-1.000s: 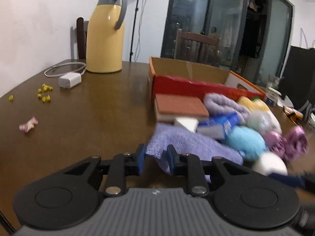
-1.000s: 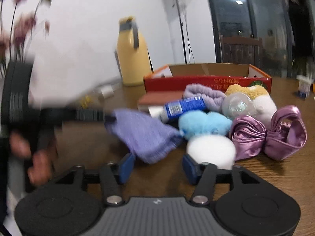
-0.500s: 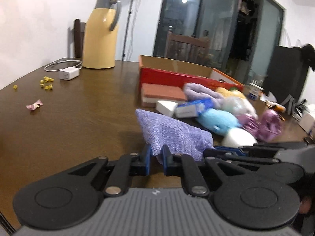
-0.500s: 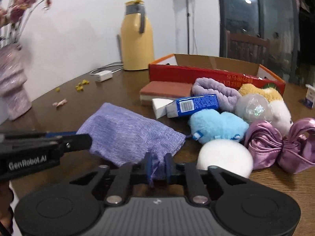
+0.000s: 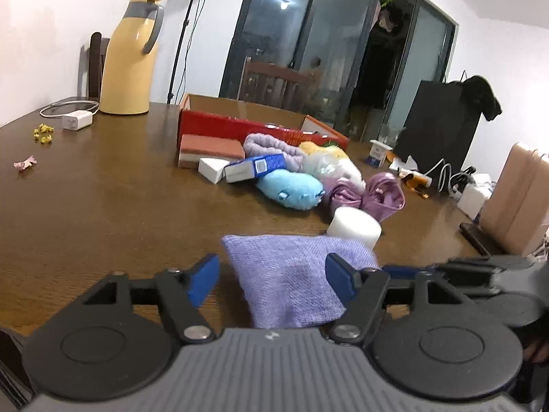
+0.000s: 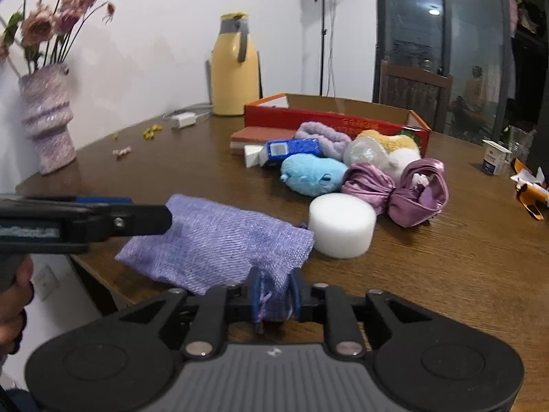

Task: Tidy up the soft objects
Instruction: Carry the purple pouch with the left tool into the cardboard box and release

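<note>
Holding the pouch: the right gripper (image 6: 276, 297) is pinching the gathered end of the purple mesh pouch (image 6: 212, 243), its blue pads closed on the fabric, while the rest of the pouch is lying along the near edge of the wooden table (image 6: 446, 274).
Pouch position: it is resting just beside the white foam cylinder (image 6: 341, 225), apparently touching it, with the blue plush (image 6: 314, 175) and the satin bow (image 6: 394, 189) further back.
Left gripper: the left gripper (image 5: 272, 278) is now standing wide open, its fingers spread either side of the pouch; half a second ago it was closed on the cloth, so it has just been letting go.
Meaning for the task: judging from this, the pouch is passing to the right side alone, probably being readied for opening or for moving toward the red cardboard box (image 5: 240, 123).
Remaining pile: the lilac headband (image 5: 271, 144), blue carton (image 5: 255, 170) and yellow-and-white plush (image 5: 329, 161) are still lying outside the box.
Hidden or unclear: the box interior is not showing from either view; the pouch mouth is being covered by the right pads, so whether it is drawn shut is impossible to tell.
Cut off: the pouch's near end is disappearing under the left gripper body, and motion blur is softening the right edge of that view.
</note>
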`<action>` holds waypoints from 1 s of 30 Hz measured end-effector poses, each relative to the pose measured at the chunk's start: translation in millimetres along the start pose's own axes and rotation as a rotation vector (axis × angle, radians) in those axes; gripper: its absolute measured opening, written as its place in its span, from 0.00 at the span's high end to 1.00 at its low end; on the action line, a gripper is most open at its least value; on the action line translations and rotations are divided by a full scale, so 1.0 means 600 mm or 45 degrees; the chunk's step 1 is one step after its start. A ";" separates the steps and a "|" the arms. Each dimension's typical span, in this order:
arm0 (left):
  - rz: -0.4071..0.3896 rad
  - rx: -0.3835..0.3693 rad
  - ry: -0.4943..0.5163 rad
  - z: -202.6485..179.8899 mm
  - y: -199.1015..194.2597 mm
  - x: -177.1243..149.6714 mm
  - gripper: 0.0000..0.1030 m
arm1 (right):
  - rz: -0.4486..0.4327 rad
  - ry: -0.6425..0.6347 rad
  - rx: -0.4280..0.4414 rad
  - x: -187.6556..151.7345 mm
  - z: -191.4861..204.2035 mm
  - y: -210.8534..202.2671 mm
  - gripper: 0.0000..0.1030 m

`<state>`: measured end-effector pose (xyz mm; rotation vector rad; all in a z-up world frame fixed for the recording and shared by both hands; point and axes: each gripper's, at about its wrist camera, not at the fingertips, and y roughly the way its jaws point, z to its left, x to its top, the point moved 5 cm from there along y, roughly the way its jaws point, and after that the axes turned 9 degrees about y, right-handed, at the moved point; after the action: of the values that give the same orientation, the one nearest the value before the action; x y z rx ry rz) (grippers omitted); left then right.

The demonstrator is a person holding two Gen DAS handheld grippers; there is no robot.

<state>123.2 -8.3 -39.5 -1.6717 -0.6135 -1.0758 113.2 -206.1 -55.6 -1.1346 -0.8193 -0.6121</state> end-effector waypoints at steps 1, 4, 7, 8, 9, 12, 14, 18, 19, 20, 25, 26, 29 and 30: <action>0.015 -0.009 0.003 -0.001 0.004 -0.005 0.50 | -0.023 0.018 0.015 0.005 -0.001 -0.003 0.78; 0.062 -0.027 -0.006 0.003 0.016 -0.024 0.64 | -0.066 0.095 0.057 0.018 -0.007 0.004 0.68; 0.061 -0.041 -0.011 0.008 0.020 -0.030 0.73 | -0.066 0.177 0.071 0.024 -0.017 0.033 0.58; 0.057 -0.049 -0.013 0.009 0.020 -0.030 0.75 | -0.060 0.202 0.080 0.024 -0.018 0.042 0.58; 0.055 -0.052 -0.017 0.011 0.021 -0.029 0.75 | -0.055 0.214 0.086 0.024 -0.019 0.050 0.58; 0.052 -0.010 -0.023 0.018 0.023 -0.028 0.71 | -0.028 0.197 0.092 0.022 -0.011 0.069 0.66; 0.053 0.019 -0.007 0.021 0.023 -0.030 0.61 | -0.016 0.160 0.068 0.015 -0.004 0.075 0.83; 0.061 0.032 0.012 0.021 0.025 -0.036 0.61 | -0.023 0.060 0.028 0.006 0.008 0.077 0.88; 0.060 0.017 0.015 0.019 0.025 -0.035 0.69 | -0.025 0.034 0.017 0.005 0.013 0.077 0.90; 0.058 -0.016 0.019 0.016 0.025 -0.033 0.82 | -0.026 0.020 0.016 0.005 0.016 0.077 0.92; 0.009 -0.028 0.046 0.010 0.022 0.000 0.91 | -0.054 0.010 0.052 0.024 0.019 0.067 0.96; -0.014 -0.041 0.040 0.014 0.022 0.016 0.91 | -0.076 0.008 0.066 0.037 0.020 0.062 0.96; -0.090 -0.073 0.039 0.030 0.031 0.078 0.91 | -0.144 0.005 0.111 0.099 0.017 0.055 0.96; -0.115 -0.083 0.039 0.039 0.041 0.110 0.91 | -0.158 0.008 0.131 0.124 0.013 0.058 0.96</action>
<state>182.9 -1.8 4.6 -1.6935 -0.6450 -1.1953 180.7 -188.9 -11.7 -0.9932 -0.9107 -0.6684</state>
